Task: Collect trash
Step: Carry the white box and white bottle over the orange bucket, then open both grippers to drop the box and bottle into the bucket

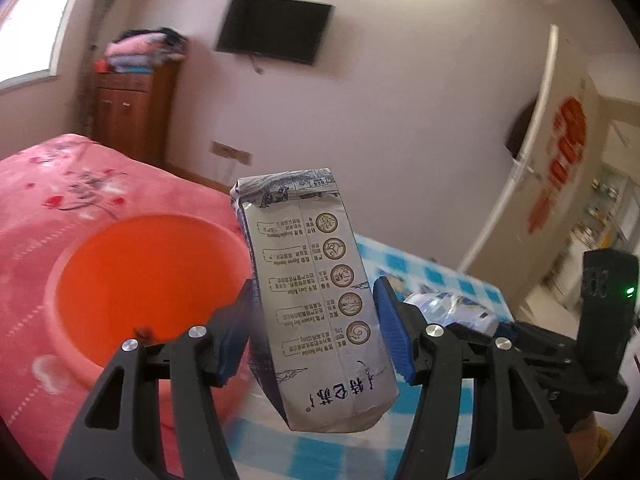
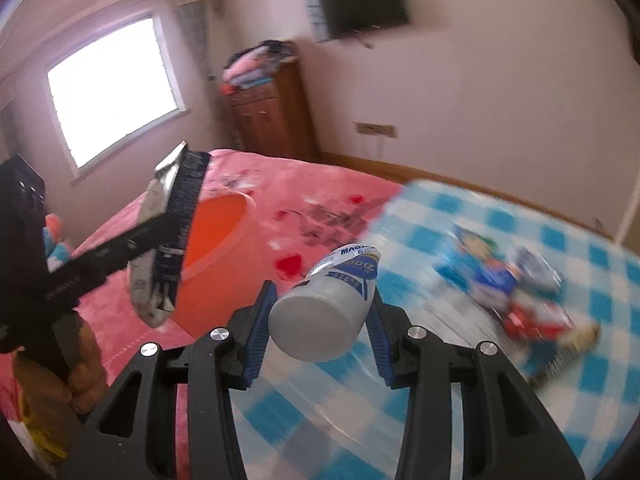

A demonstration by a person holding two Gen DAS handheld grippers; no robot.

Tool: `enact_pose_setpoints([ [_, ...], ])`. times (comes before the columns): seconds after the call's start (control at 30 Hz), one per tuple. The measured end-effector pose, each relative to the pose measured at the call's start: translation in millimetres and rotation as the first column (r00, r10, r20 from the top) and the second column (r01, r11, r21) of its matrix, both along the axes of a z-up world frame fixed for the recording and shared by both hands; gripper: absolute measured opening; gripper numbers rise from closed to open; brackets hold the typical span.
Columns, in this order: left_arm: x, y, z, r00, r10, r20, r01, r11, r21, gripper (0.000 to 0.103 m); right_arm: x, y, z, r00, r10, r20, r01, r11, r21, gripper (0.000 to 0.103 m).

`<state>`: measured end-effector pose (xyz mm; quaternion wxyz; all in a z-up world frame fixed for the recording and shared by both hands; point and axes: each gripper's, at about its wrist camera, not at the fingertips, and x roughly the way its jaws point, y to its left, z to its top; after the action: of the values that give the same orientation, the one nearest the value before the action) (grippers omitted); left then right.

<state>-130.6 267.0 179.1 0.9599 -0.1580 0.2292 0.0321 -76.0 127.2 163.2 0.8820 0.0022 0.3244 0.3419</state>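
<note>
A grey milk carton (image 1: 308, 240) with printed text stands upright between the blue pads of my left gripper (image 1: 316, 292), which is shut on it. It hangs in the air beside the orange basin (image 1: 152, 272) on the pink bedspread. In the right wrist view my right gripper (image 2: 322, 300) is shut on a grey-white bottle (image 2: 320, 328) with a blue label, its base toward the camera. That bottle hangs over the blue checked cloth (image 2: 440, 400). The left gripper (image 2: 176, 216) with the carton (image 2: 160, 188) shows at the left, in front of the basin (image 2: 224, 236).
Several blurred wrappers and packets (image 2: 520, 288) lie on the checked cloth to the right. The bed (image 2: 320, 184) holds the basin. A wooden cabinet (image 2: 272, 116) with folded clothes, a wall television (image 1: 276, 30) and a window (image 2: 116, 88) stand behind. A hand (image 2: 80, 364) holds the left gripper.
</note>
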Motion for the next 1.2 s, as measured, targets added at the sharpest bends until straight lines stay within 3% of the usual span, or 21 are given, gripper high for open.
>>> enact_pose_setpoints([
  [0.2, -6, 49, 0, 0.991, 0.135, -0.003, -0.135, 0.991, 0.003, 0.060, 10, 73, 25, 0.988, 0.148, 0.035, -0.148, 0.989, 0.001, 0.045],
  [0.4, -5, 83, -14, 0.978, 0.204, -0.040, -0.205, 0.978, -0.025, 0.060, 17, 129, 26, 0.970, 0.239, 0.036, -0.239, 0.971, -0.015, 0.045],
  [0.73, 3, 110, -39, 0.963, 0.246, -0.106, -0.253, 0.966, -0.052, 0.060, 25, 173, 10, 0.959, 0.284, 0.019, -0.282, 0.958, -0.057, 0.046],
  [0.77, 4, 112, -40, 0.963, 0.248, -0.110, -0.255, 0.965, -0.055, 0.060, 28, 174, 8, 0.959, 0.284, 0.013, -0.282, 0.957, -0.060, 0.047],
  [0.83, 4, 113, -42, 0.959, 0.258, -0.120, -0.266, 0.962, -0.058, 0.061, 30, 173, 4, 0.960, 0.279, 0.004, -0.279, 0.959, -0.047, 0.060],
  [0.87, 2, 112, -43, 0.958, 0.261, -0.122, -0.269, 0.961, -0.060, 0.065, 29, 171, 4, 0.962, 0.274, 0.002, -0.274, 0.961, -0.033, 0.070],
  [0.93, 1, 114, -45, 0.953, 0.275, -0.128, -0.284, 0.957, -0.061, 0.077, 32, 165, 3, 0.968, 0.253, 0.003, -0.253, 0.968, -0.007, 0.077],
  [0.97, 0, 114, -46, 0.949, 0.286, -0.129, -0.295, 0.954, -0.058, 0.083, 33, 161, 4, 0.972, 0.235, 0.007, -0.235, 0.972, 0.001, 0.079],
  [1.2, -3, 111, -45, 0.952, 0.286, -0.111, -0.293, 0.955, -0.054, 0.089, 37, 124, -1, 0.992, 0.127, -0.005, -0.126, 0.988, 0.088, 0.087],
])
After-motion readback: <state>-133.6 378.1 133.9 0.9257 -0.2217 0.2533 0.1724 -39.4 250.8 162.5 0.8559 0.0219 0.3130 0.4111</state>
